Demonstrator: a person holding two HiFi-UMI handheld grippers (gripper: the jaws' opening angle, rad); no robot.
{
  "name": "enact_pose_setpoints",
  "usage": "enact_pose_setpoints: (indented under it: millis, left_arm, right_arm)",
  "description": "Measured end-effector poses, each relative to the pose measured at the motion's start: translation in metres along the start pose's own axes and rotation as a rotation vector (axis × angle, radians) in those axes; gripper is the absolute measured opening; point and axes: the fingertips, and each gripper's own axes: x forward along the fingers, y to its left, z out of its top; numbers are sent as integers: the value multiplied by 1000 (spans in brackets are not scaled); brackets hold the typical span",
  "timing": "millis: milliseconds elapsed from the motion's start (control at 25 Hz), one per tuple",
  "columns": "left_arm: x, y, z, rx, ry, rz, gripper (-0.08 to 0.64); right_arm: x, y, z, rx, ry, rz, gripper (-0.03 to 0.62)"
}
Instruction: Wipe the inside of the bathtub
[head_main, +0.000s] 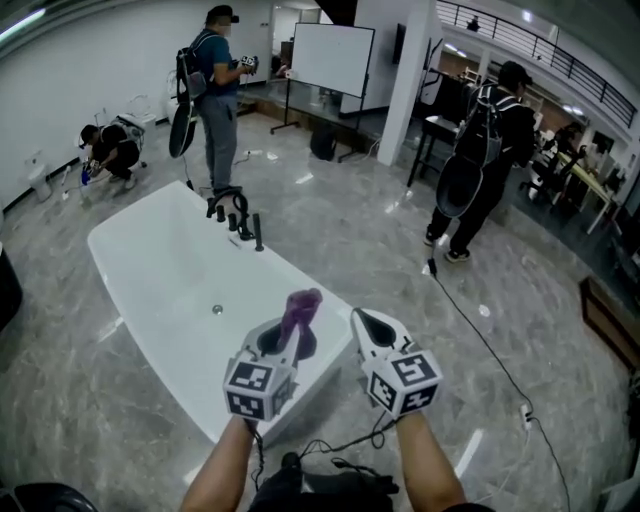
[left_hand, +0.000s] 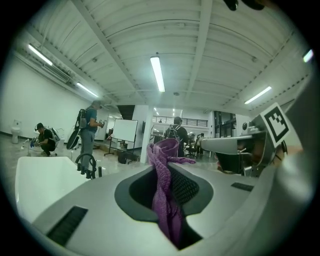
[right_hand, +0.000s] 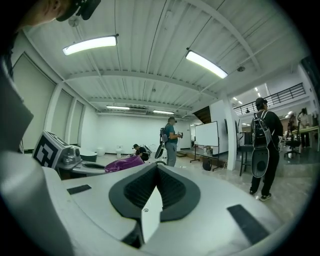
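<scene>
Head view | left tool (head_main: 284, 343) clamps purple cloth (head_main: 300, 308) — over bathtub (head_main: 150, 270) end | right tool (head_main: 364, 325) closed, empty

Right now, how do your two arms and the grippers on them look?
Both the left gripper and the right gripper have pale grey plastic shells with black ribbed pads inside the fingers. Each carries a cube with black-and-white square markers. Thin black cables trail below. The forearms are bare; no sleeves show.
</scene>
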Motion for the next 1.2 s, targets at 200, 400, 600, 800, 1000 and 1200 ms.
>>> enact_pose_setpoints:
  millis: [200,400,600,800,1000,1200]
  left_arm:
    - [23,27,-8,-11,39,10,60]
    - [51,48,-26,-31,83,50,60]
    - [100,63,-57,-82,132,109,60]
    - [154,70,-109,-150,212,174,60]
    - [195,78,-165,-210,289,210,60]
    - [226,90,-238,-292,337,145,58]
  right_arm:
    - [37,-15,-2,21,7,-3,5]
    - [70,-41,-23,40,35,12,5]
    - [111,-89,-52,56,77,68,5]
    - [155,-145,-92,86,121,150,5]
    - [193,-180,-150,84,221,212,5]
    - [210,-193,-211,74,304,212,5]
